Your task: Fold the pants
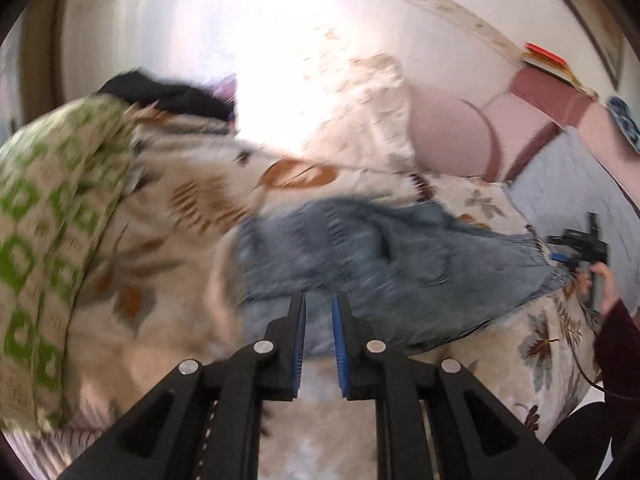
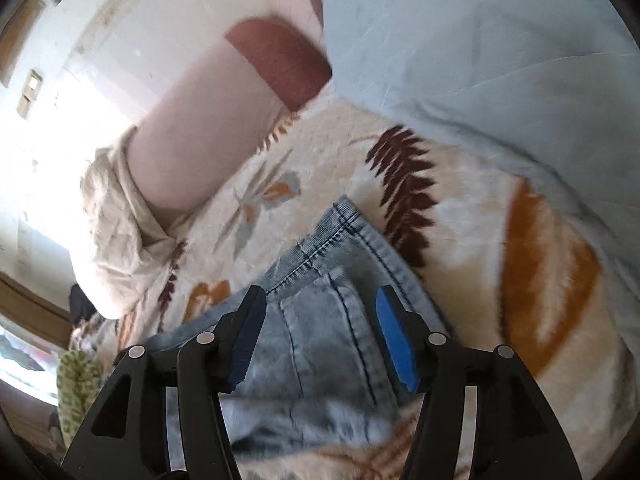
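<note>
Light blue denim pants (image 1: 380, 256) lie bunched on a cream blanket with a leaf pattern (image 1: 192, 208). My left gripper (image 1: 319, 300) hovers at their near edge, its blue pads a narrow gap apart with nothing pinched between them. In the right wrist view my right gripper (image 2: 320, 294) stands open above the pants (image 2: 320, 332), over a stitched pocket and seam, its pads clear of the cloth. The left wrist view also shows the right gripper (image 1: 580, 248) at the far right end of the pants, held by a hand. The left wrist view is blurred.
A green-patterned pillow (image 1: 48, 200) and a black garment (image 1: 168, 96) lie to the left. A pink bolster (image 2: 200, 132) and a crumpled cream cloth (image 2: 116, 232) sit behind the pants. A pale blue quilt (image 2: 480, 60) covers the bed to the right.
</note>
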Tool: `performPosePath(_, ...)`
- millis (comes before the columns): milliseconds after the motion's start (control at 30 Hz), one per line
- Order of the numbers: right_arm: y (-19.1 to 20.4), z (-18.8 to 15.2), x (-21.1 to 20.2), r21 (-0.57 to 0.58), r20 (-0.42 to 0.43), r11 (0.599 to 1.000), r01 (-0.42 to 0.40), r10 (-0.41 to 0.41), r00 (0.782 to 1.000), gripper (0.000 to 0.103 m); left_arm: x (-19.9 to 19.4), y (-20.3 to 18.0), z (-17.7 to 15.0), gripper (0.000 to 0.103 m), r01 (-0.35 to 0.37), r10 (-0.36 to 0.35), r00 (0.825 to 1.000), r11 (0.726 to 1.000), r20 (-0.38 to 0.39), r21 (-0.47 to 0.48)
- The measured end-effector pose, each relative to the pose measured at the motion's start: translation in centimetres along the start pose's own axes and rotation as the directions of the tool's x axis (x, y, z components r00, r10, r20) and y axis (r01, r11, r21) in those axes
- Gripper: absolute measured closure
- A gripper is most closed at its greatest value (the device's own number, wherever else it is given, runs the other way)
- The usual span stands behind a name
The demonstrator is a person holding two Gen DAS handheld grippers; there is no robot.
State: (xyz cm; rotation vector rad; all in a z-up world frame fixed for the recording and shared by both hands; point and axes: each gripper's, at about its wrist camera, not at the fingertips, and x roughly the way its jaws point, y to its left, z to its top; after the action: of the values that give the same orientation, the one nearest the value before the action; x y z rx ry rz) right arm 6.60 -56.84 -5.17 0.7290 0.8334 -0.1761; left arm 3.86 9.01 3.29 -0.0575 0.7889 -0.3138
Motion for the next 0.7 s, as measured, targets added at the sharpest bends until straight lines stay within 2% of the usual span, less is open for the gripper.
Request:
performPosePath(100,-0.3,0.4,3.2,0.023,-0.057,1.0,0.0,0.001,0.998,0.046,1.1,-2.0,1.1,0.086,0.029,-0.03,0.999,0.999,0.02,0.03)
performPosePath(200,-0.2,0.4,4.6,0.0,-0.07,1.0,0.023,-0.023,0.997,0.047,2.8,-3.1,1.7,0.086,0.058,-0.059,0.998,0.998,0.017,0.015)
performPosePath(233,0.2,0.3,4.7,-0.038,-0.069,0.999,0.036,-0.039,0.997,0.052,3.4,-3.3,1.7,0.086,0.066,-0.067,0.998,0.998,0.014,0.011)
performPosePath(267,0.7,0.3,4.8,-0.078,-0.068,0.995,0.056,-0.062,0.996,0.068,4.0,-3.6,1.7,0.086,0.074,-0.074,0.997,0.997,0.009,0.006)
performPosePath(300,0.9,0.3,4.8,-0.11,-0.068,0.99,0.086,-0.093,0.993,0.079,4.5,-3.8,1.6,0.086,0.079,-0.079,0.997,0.997,0.003,0.004)
performPosePath(367,1.0,0.4,4.5,-0.131,-0.063,0.988,0.088,-0.097,0.993,0.085,5.6,-4.1,1.3,0.086,0.085,-0.085,0.996,0.996,-0.012,0.0)
performPosePath(567,2.0,1.4,3.2,-0.141,0.05,0.985,0.096,-0.09,0.995,0.087,7.9,-4.0,-0.2,0.086,0.084,-0.086,0.995,0.996,-0.058,-0.03)
performPosePath(700,3.1,2.6,2.3,-0.147,0.175,0.978,0.148,-0.121,0.977,0.088,8.7,-4.7,-0.9,0.086,0.087,-0.087,0.993,0.996,-0.081,-0.01)
